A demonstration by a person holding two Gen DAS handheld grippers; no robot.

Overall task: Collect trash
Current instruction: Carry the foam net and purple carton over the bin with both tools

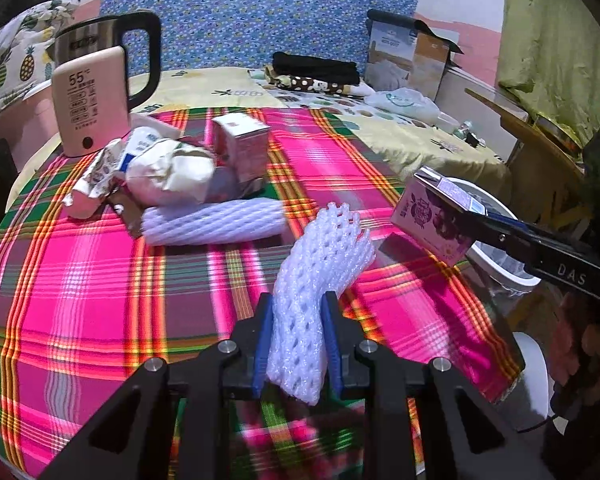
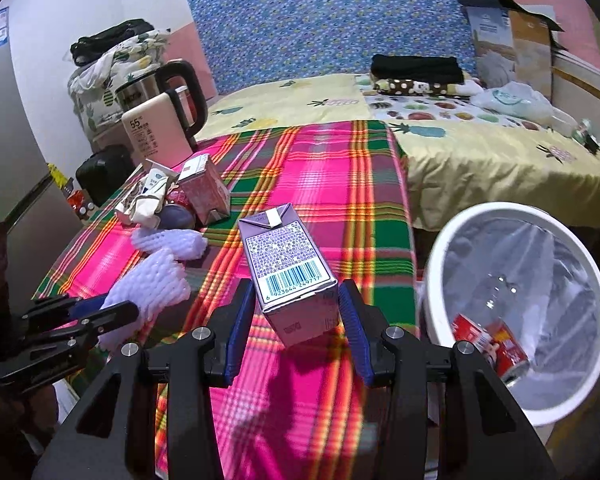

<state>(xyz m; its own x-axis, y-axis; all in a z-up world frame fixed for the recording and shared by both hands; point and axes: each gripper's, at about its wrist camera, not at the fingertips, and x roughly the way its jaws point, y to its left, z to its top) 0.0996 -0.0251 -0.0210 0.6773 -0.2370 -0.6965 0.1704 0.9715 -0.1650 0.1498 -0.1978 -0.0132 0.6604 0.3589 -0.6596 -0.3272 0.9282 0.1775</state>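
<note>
My left gripper (image 1: 298, 300) is shut on a white foam net sleeve (image 1: 324, 248), which sticks up and forward from between the blue pads above the plaid tablecloth (image 1: 80, 280). My right gripper (image 2: 296, 288) is shut on a purple drink carton (image 2: 284, 256), barcode side up, held off the table near its right edge. In the left wrist view the carton (image 1: 432, 216) hangs beside the white bin (image 1: 500, 272). The bin (image 2: 452, 240) has a clear liner and a red can (image 2: 496, 344) inside. A second foam net (image 1: 216, 222), crumpled paper (image 1: 168, 176) and a pink carton (image 1: 244, 148) lie on the table.
A steel kettle (image 1: 108, 52) and a pink box-shaped appliance (image 1: 88, 108) stand at the table's far left. Behind the table is a bed (image 2: 480, 152) with folded clothes, a plastic bag and a cardboard box. The bin stands on the floor to the table's right.
</note>
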